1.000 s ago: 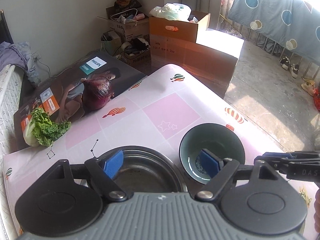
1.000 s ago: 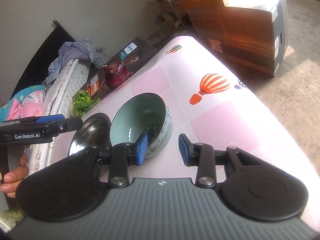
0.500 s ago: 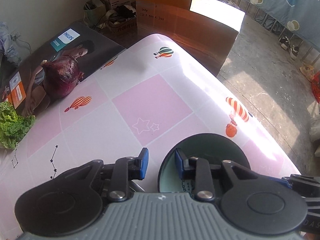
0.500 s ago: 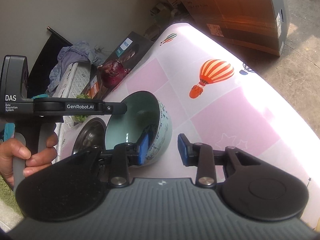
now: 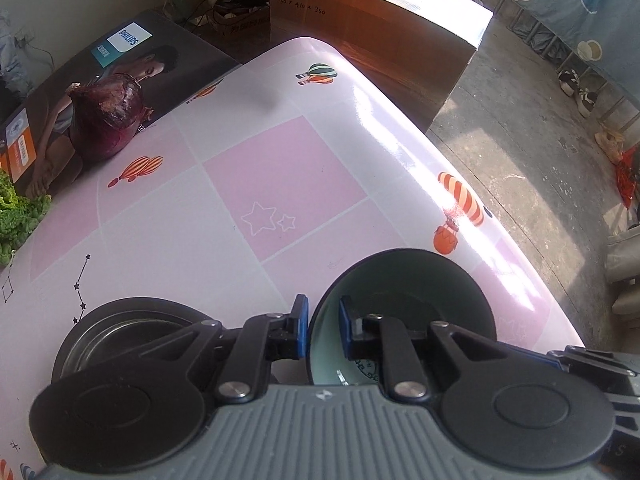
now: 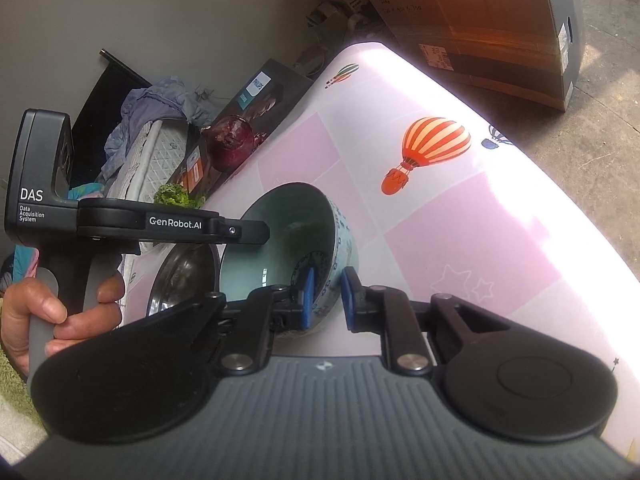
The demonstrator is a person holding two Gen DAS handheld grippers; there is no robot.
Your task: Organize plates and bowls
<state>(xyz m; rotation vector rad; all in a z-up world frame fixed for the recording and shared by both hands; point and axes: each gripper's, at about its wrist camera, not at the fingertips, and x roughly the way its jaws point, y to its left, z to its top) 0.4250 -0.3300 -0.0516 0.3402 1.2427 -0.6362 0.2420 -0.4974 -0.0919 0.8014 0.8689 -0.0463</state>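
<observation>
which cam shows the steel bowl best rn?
Neither is great; the left wrist view is better: steel bowl shows its rim and inner rings, the near side hidden by the gripper. The right wrist view catches only a sliver behind the left gripper.

bowl [image 6: 288, 232]: pale green inside, perhaps blue-patterned outside | tablecloth [image 5: 280, 184]: pink-white checks

At lower centre, the right gripper [image 6: 326, 300] has just closed its blue pads on the rim of a pale green ceramic bowl [image 6: 296, 232]. A steel bowl [image 6: 184, 276] sits just left on the pink balloon-patterned desk [image 6: 460, 220]. At left, a hand [image 6: 52, 316] holds the left gripper [image 6: 244, 232].
</observation>
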